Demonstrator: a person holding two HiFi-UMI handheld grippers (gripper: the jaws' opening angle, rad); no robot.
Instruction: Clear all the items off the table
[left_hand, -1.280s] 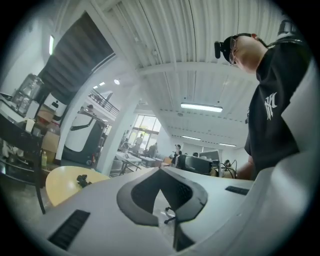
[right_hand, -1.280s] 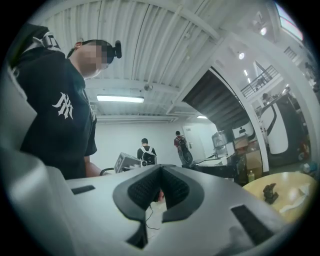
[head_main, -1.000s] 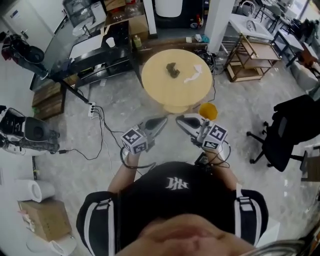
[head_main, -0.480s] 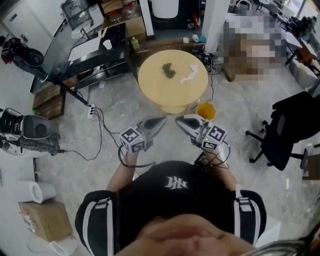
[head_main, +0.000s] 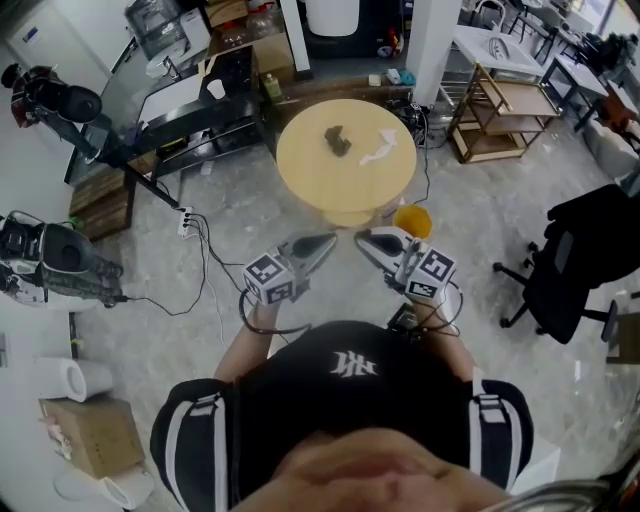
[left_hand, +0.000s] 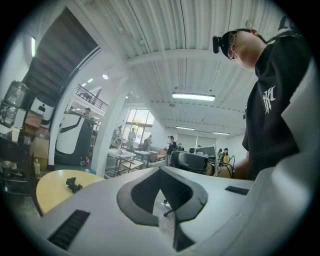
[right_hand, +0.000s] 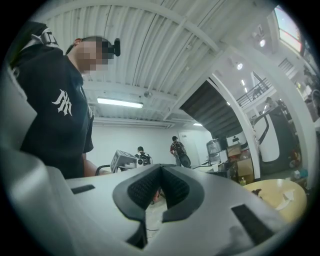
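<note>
A round pale-yellow table (head_main: 310, 175) stands ahead of me on the floor. On it lie a small dark object (head_main: 338, 141) and a crumpled white scrap (head_main: 377, 150). My left gripper (head_main: 330, 241) and right gripper (head_main: 359, 238) are held side by side in the air short of the table's near edge, tips pointing toward each other, both shut and empty. In the left gripper view the shut left gripper (left_hand: 162, 171) frames the table (left_hand: 50, 187) and the dark object (left_hand: 73, 184) at lower left. In the right gripper view the shut right gripper (right_hand: 160, 170) has the table (right_hand: 282, 186) at lower right.
An orange round thing (head_main: 413, 220) sits on the floor by the table's near right. A black office chair (head_main: 572, 265) is at right, a wooden rack (head_main: 500, 115) behind it. Cables (head_main: 200, 262) and a power strip trail at left. A black desk (head_main: 190, 105) stands at the back.
Both grippers keep their pose, shut. The head view has shifted a little, so the table sits slightly more to the left.
</note>
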